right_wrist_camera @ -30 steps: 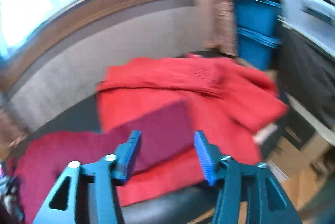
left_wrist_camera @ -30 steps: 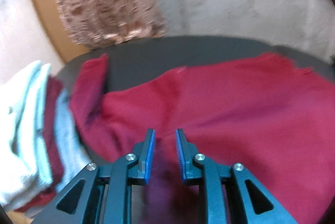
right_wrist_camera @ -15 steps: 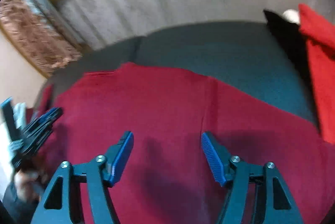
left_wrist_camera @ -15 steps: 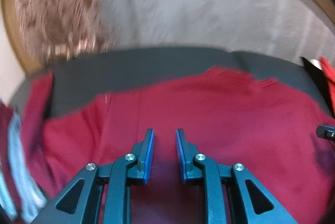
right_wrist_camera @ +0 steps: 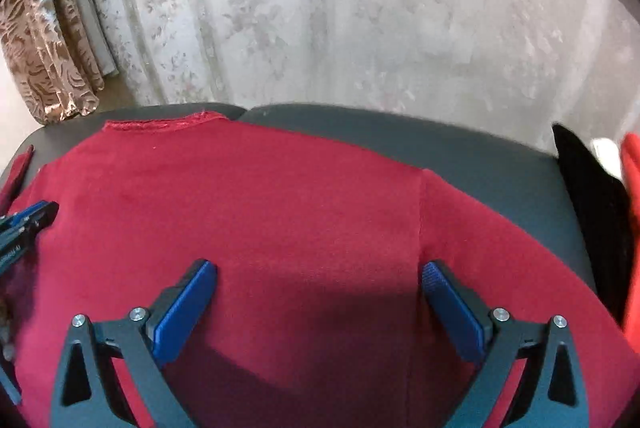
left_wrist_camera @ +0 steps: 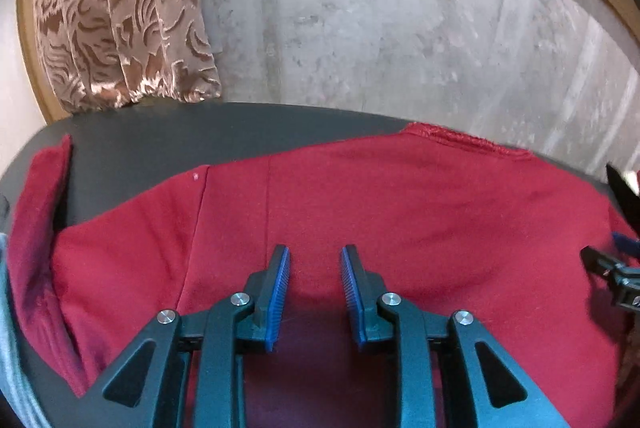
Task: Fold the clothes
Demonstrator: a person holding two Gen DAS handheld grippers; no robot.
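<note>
Since the earlier frames both our grippers have swung in over the dark red garment (left_wrist_camera: pixel 400 211): the bright red pile that filled the right view a second ago now shows only as a strip at its right edge, and the folded white and blue stack has slid almost out of the left view. The right gripper (right_wrist_camera: pixel 318 292) has just been opening its jaws and they stand released and wide over the cloth, nothing between the pads. The left gripper (left_wrist_camera: pixel 314 288) has been opening too, its jaws parted a little, empty above the fabric.

Only the left view shows the loose sleeve (left_wrist_camera: pixel 36 228) lying off to the garment's left and a pale blue cloth (left_wrist_camera: pixel 8 348) at the frame edge. Only the right view shows the black item (right_wrist_camera: pixel 588 187) and the bright red cloth (right_wrist_camera: pixel 632 228) near the garment's right side. Each view catches the other gripper at its margin.

The garment lies flat on a dark grey tabletop (right_wrist_camera: pixel 460 147), neckline toward the pale sheer curtain (right_wrist_camera: pixel 360 7); a brown patterned drape (left_wrist_camera: pixel 120 7) hangs at the left.

Bare tabletop remains behind the neckline and beyond both shoulders.
</note>
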